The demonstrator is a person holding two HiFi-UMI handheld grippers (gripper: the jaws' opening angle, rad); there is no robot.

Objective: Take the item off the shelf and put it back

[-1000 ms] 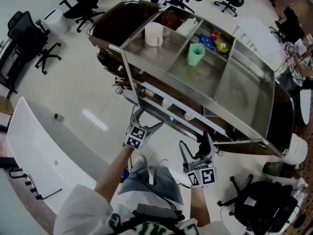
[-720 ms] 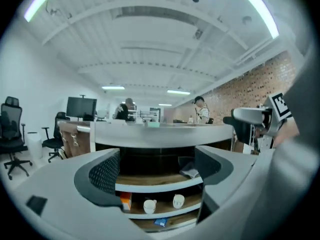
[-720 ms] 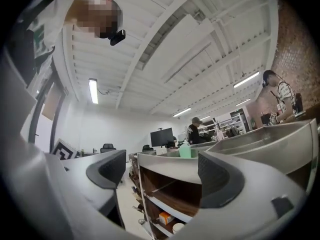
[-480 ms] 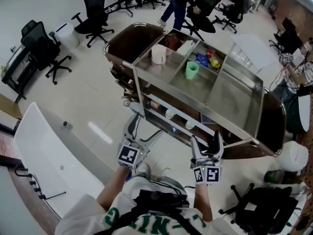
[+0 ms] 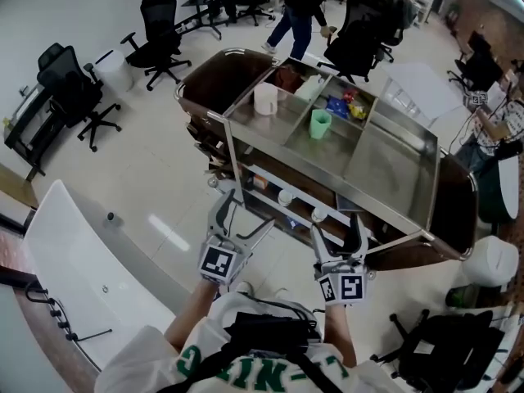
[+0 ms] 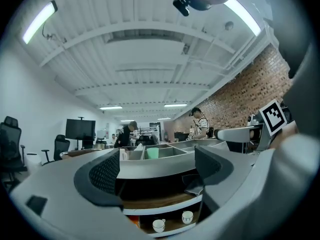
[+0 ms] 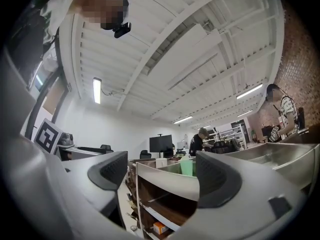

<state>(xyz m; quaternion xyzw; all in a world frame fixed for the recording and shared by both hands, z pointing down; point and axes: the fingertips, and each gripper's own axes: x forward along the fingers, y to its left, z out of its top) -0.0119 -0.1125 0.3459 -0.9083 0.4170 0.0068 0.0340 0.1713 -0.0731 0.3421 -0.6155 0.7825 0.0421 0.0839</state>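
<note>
Head view: a stainless steel cart (image 5: pixel 393 160) with rounded brown ends stands slantwise on the pale floor, and its long front rim faces the person. Its top tray is split into compartments by raised metal edges. A white handled mug (image 5: pixel 264 98) sits in the far-left compartment and a pale green plastic cup (image 5: pixel 320 123) in the next one. The wide right compartment is bare metal.

Under the rim, two small white cups (image 5: pixel 285 196) stand side by side near the front edge of the lower shelf. I cannot tell which item is the one to be taken. All of them rest on the cart, and neither gripper carries anything.

The left gripper (image 5: pixel 244 211) is held just short of the front rim. Its jaws are spread and released, with only air between them. In the left gripper view (image 6: pixel 157 171) the small white cups (image 6: pixel 159 225) show low in that gap, well beyond the pads.

The right gripper (image 5: pixel 337 232) hangs beside it, near the cart's lower edge. Its jaws are likewise parted and empty. Its own view (image 7: pixel 160 176) looks along the cart's corner post towards the green cup (image 7: pixel 186 167).

A curved white desk (image 5: pixel 74 244) runs along the person's left, with clear floor between it and the cart. Black office chairs (image 5: pixel 75 97) stand well apart beyond that.
</note>
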